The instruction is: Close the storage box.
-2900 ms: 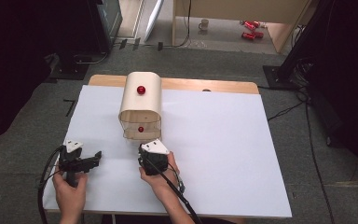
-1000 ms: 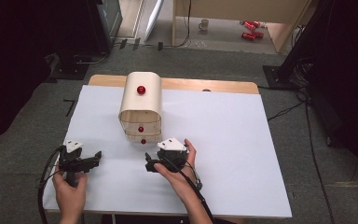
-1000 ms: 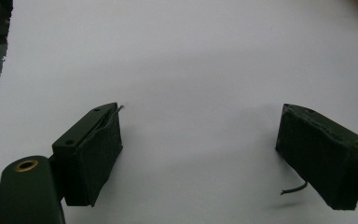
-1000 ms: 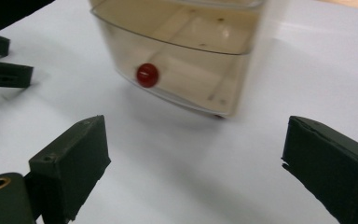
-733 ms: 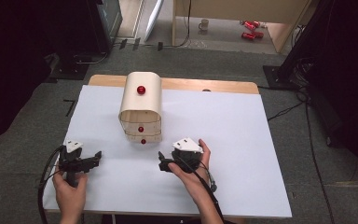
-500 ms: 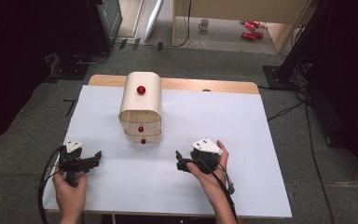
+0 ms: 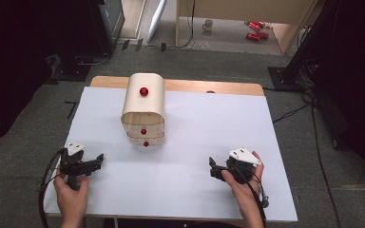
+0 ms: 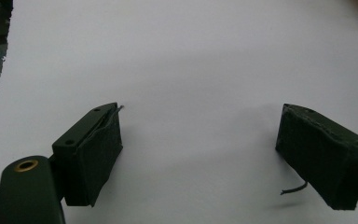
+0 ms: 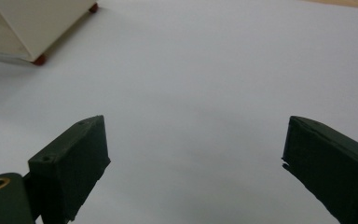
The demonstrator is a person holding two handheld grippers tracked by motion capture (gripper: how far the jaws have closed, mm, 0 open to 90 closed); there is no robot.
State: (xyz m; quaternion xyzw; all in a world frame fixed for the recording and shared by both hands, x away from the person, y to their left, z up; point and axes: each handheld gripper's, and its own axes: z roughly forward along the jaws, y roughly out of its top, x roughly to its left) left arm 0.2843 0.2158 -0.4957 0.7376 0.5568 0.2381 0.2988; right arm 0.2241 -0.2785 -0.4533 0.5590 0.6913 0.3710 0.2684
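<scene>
Resting low on the white-covered desk (image 7: 209, 123), the right claw (image 7: 212, 168) sits near the front right, its jaws spread wide and empty. Toward the back, well apart from it, stands the small wooden drawer cabinet (image 7: 143, 109) with red knobs (image 7: 144, 91). At front left, the left claw (image 7: 99, 158) gapes wide too, gripping nothing.

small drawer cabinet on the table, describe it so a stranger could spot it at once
On the white sheet covering the table, look left of centre, toward the far edge. The small wooden drawer cabinet stands there alone, pale with a rounded top and red knobs on top and on its front drawers.
</scene>
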